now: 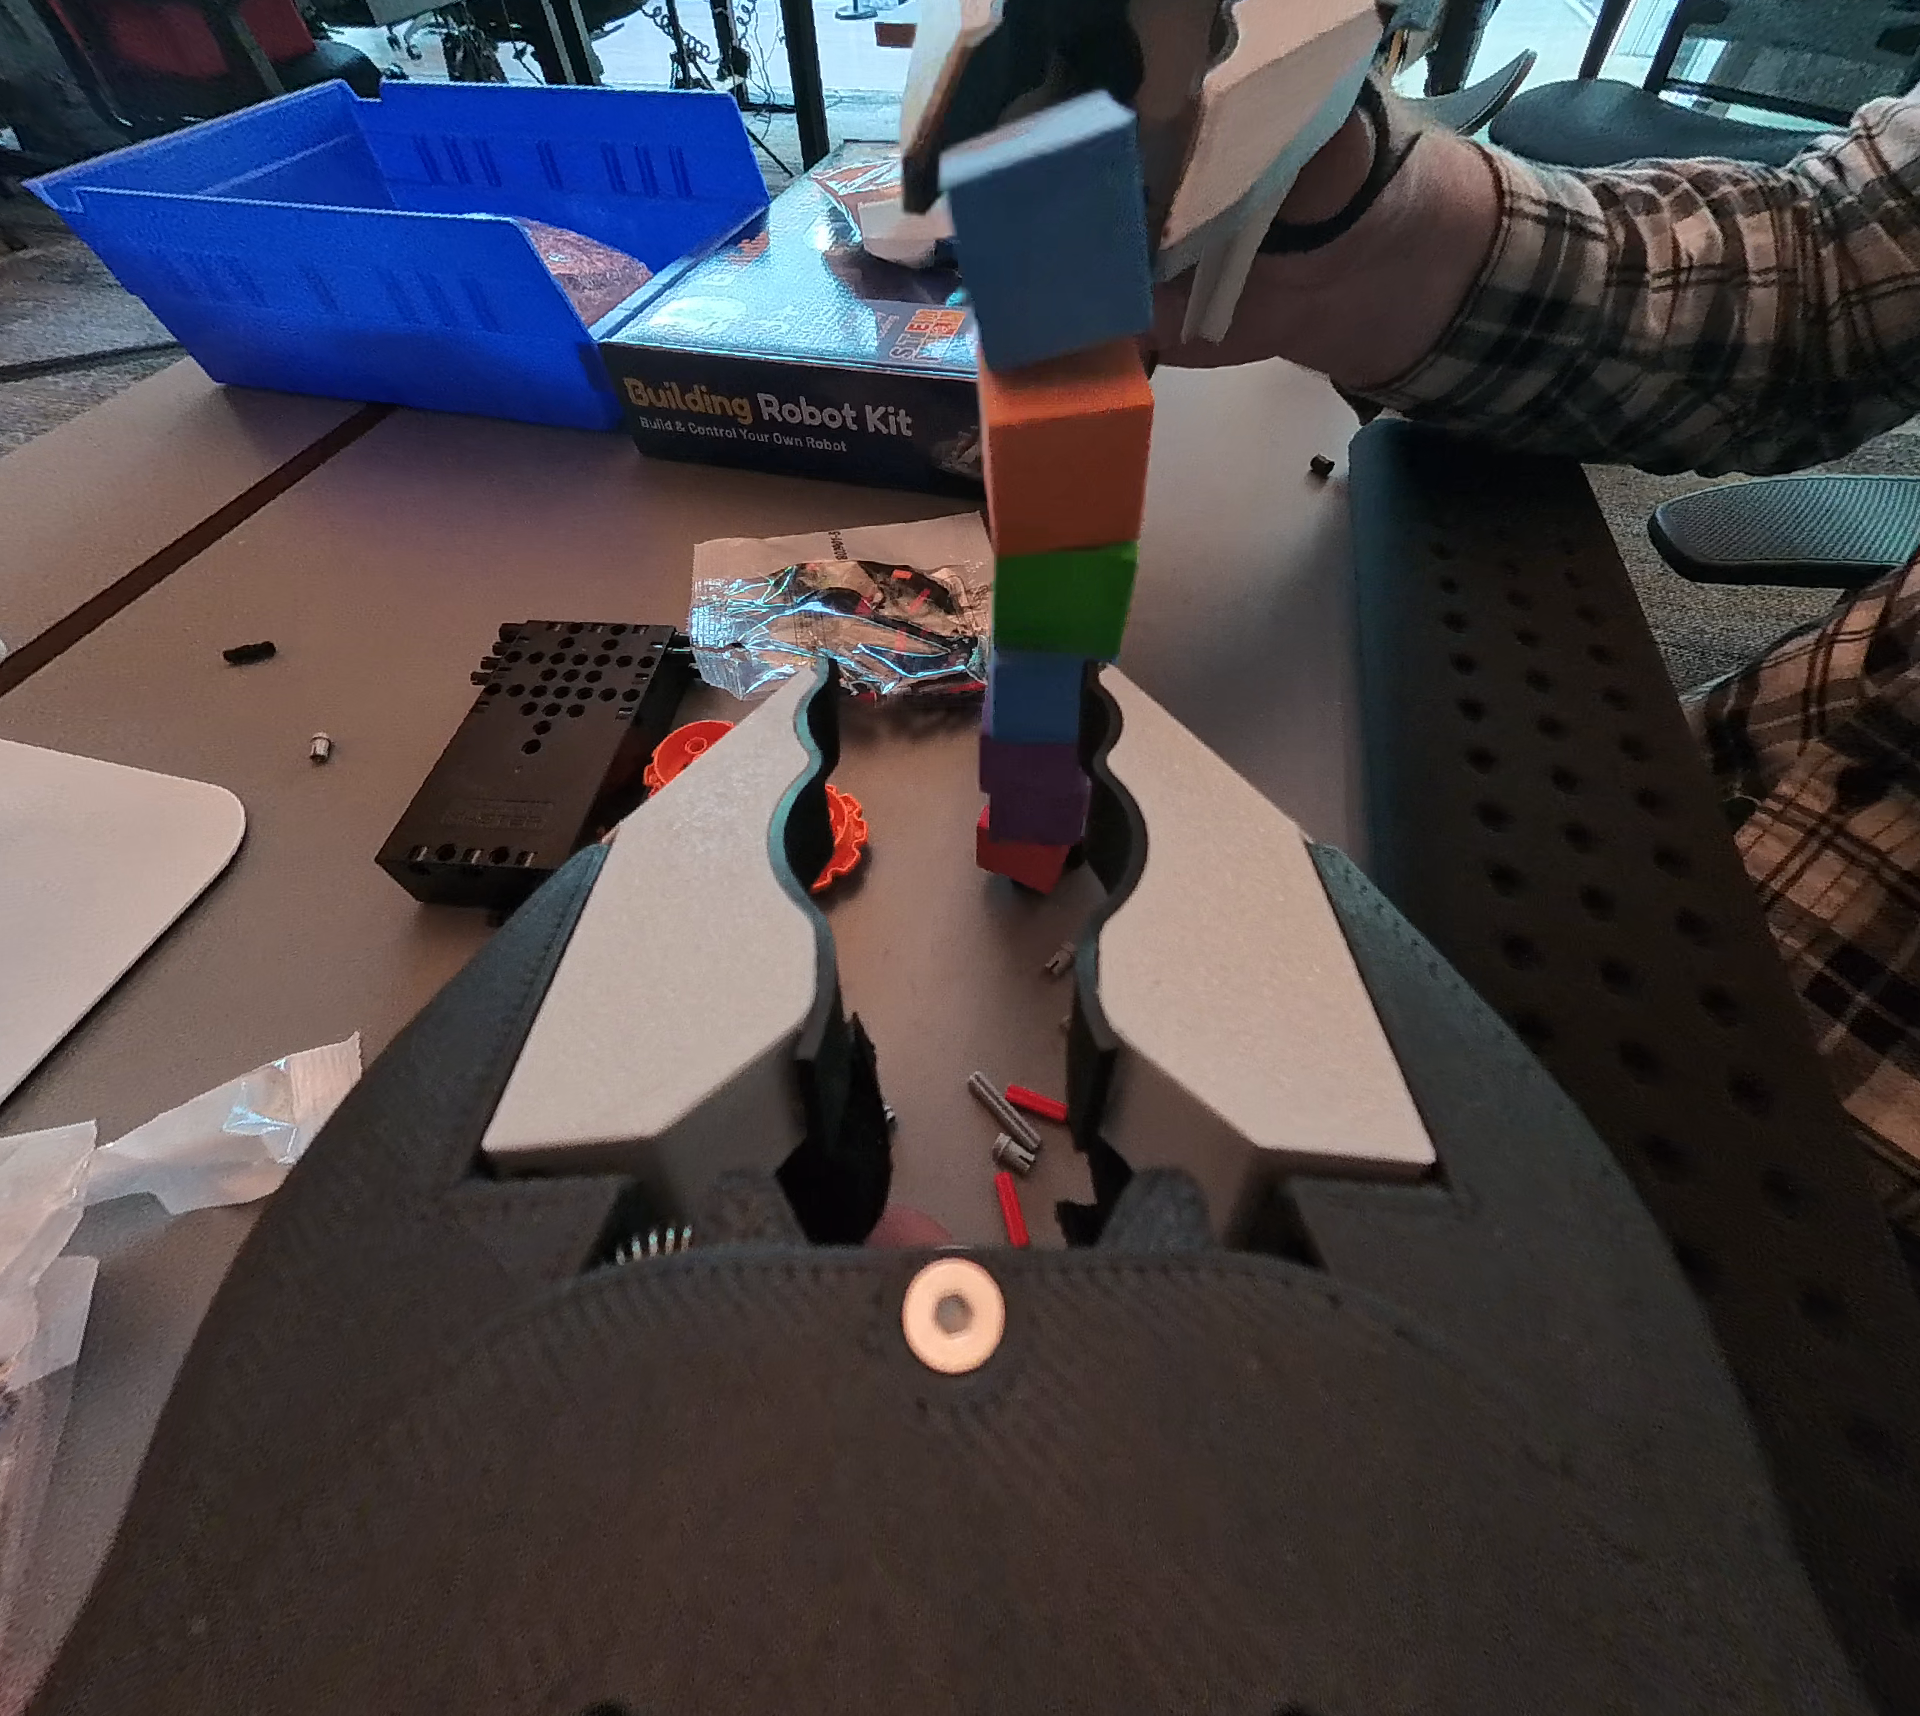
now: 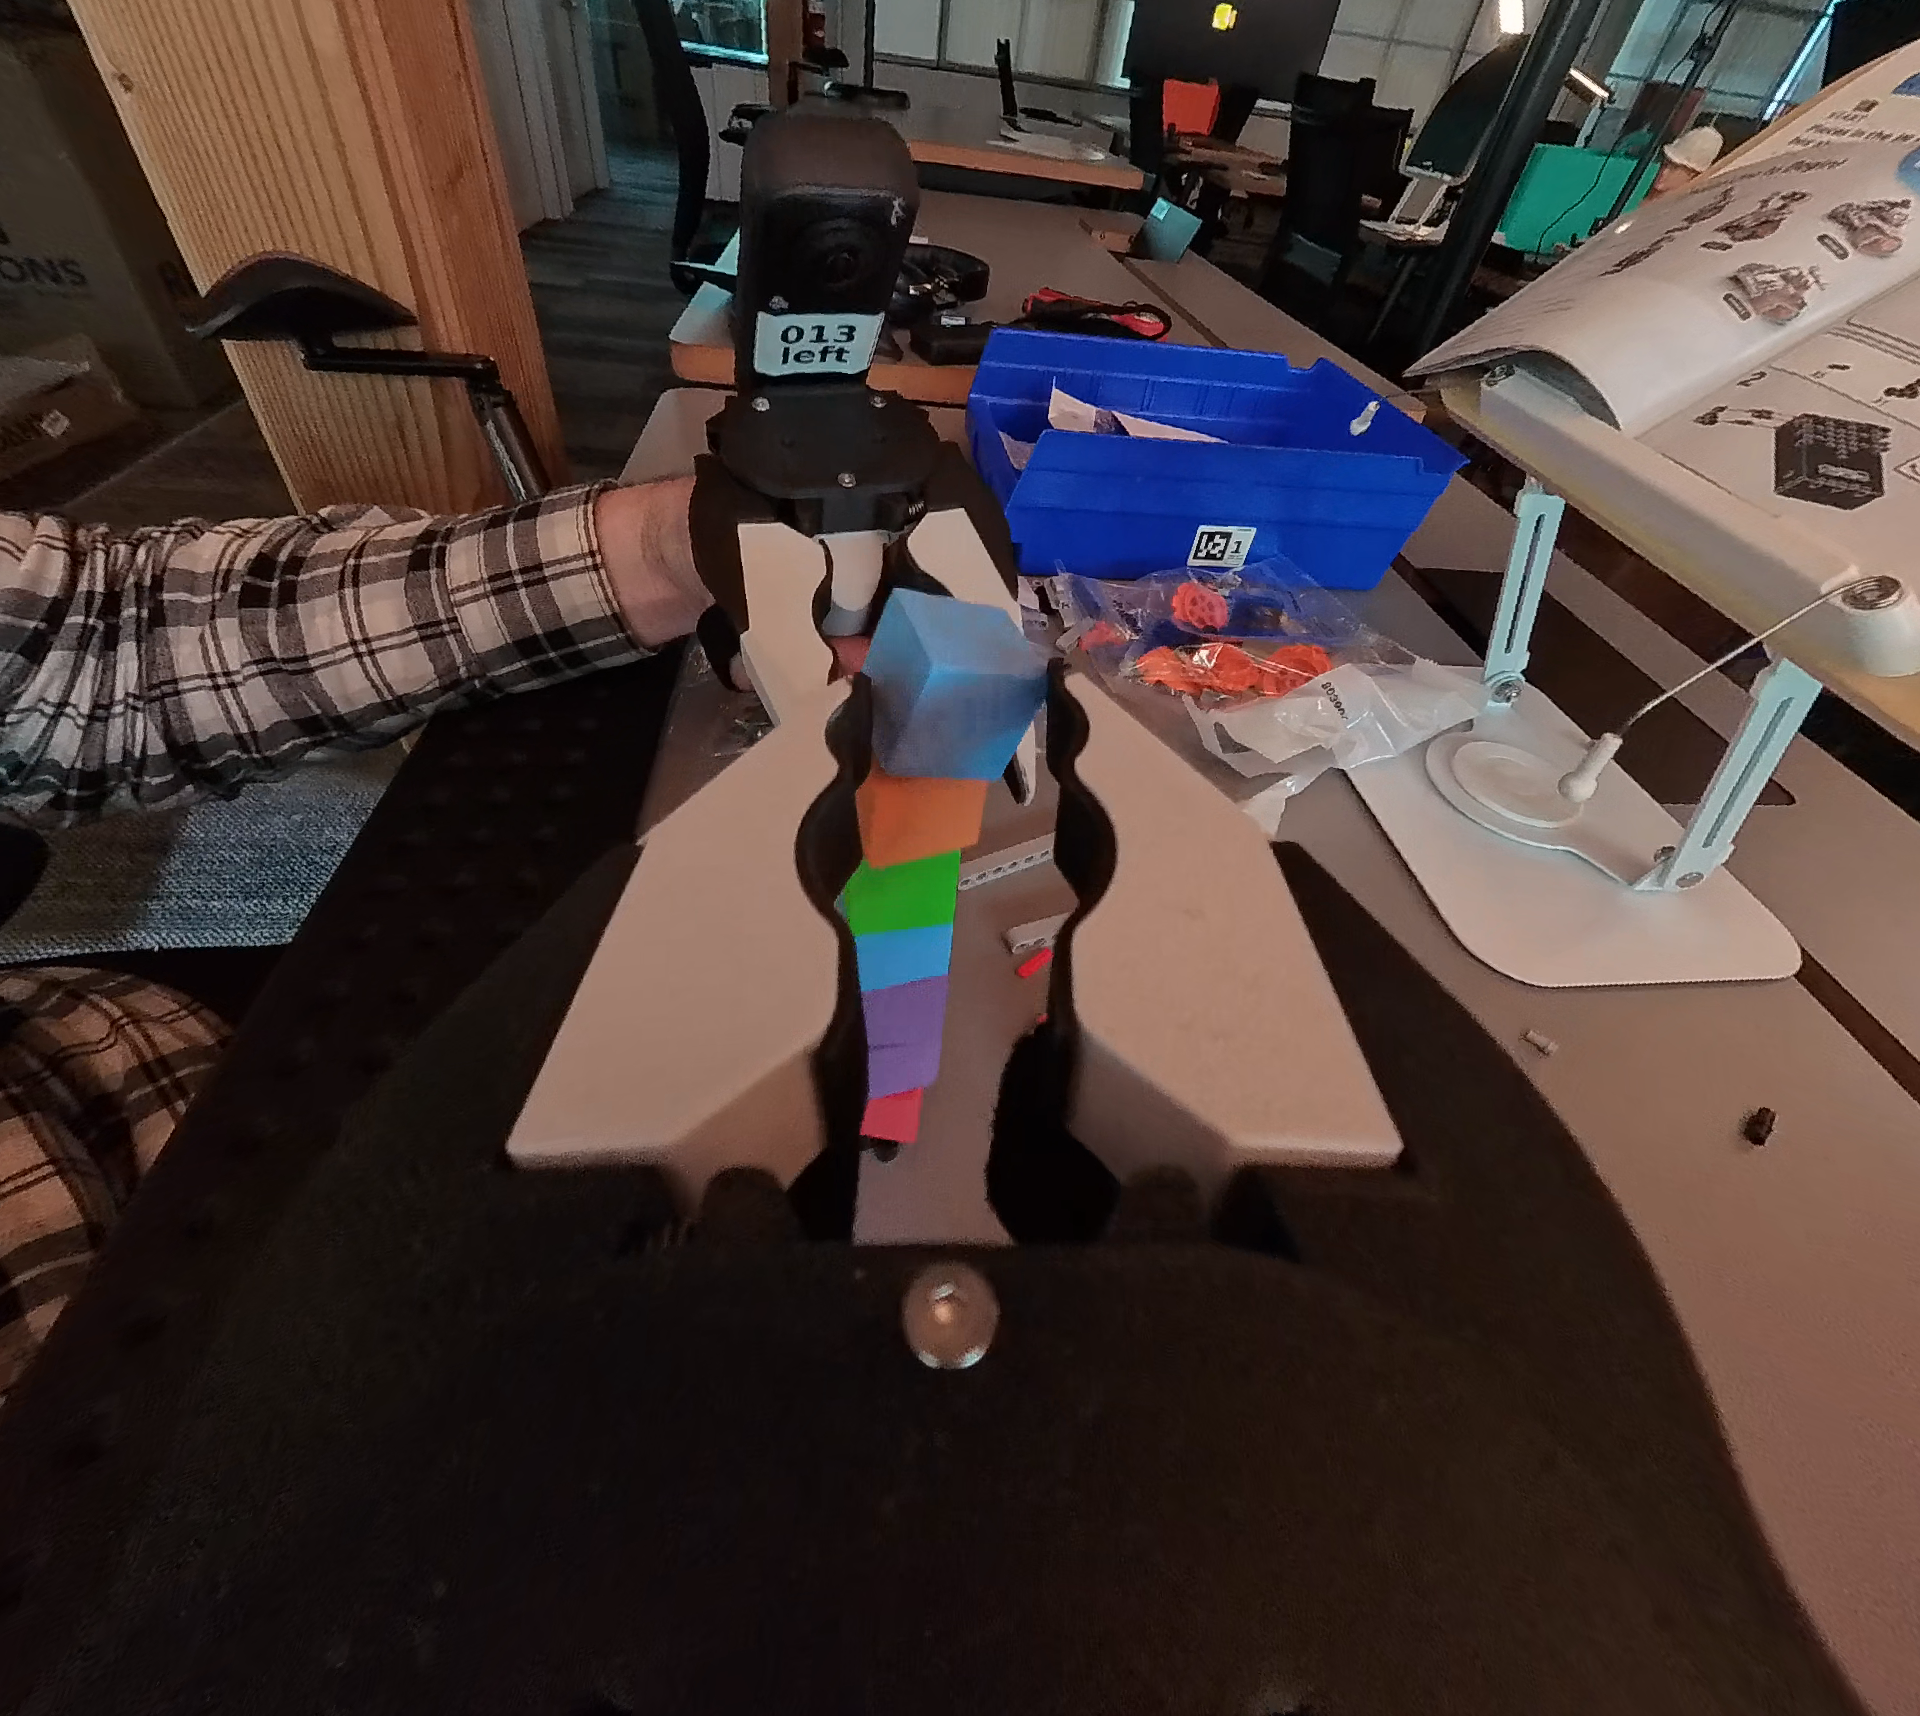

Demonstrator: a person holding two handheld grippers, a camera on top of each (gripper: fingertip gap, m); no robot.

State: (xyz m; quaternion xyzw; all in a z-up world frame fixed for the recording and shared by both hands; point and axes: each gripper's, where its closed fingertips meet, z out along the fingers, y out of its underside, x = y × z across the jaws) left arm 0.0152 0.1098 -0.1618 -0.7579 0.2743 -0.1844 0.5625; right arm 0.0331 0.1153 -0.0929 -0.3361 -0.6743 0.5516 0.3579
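Observation:
A leaning tower of foam cubes stands on the grey table (image 1: pixel 260 523): red (image 1: pixel 1023 861) at the bottom, then purple, blue, green (image 1: pixel 1060 601) and orange (image 1: pixel 1070 461). My right gripper (image 1: pixel 1044 217) comes from above, shut on a tilted blue cube (image 1: pixel 1049 264) that rests on the orange one. In the right wrist view the gripper (image 2: pixel 951 690) holds the cube (image 2: pixel 956 710) between its tips. My left gripper (image 1: pixel 961 690) is open around the tower's lower cubes, its right finger close beside them. Its fingers (image 2: pixel 779 617) show behind the tower.
A blue bin (image 1: pixel 343 284) and a kit box (image 1: pixel 769 409) stand behind the tower. A black perforated block (image 1: pixel 540 762), a plastic bag (image 1: pixel 842 617), an orange gear (image 1: pixel 686 747) and small pins (image 1: pixel 1013 1136) lie nearby. A white booklet stand (image 2: pixel 1558 877) is at one side. The tips of one gripper are about 7 cm away from the tips of the other. The black perforated block (image 1: pixel 540 762) is about 15 cm from my left fingertips.

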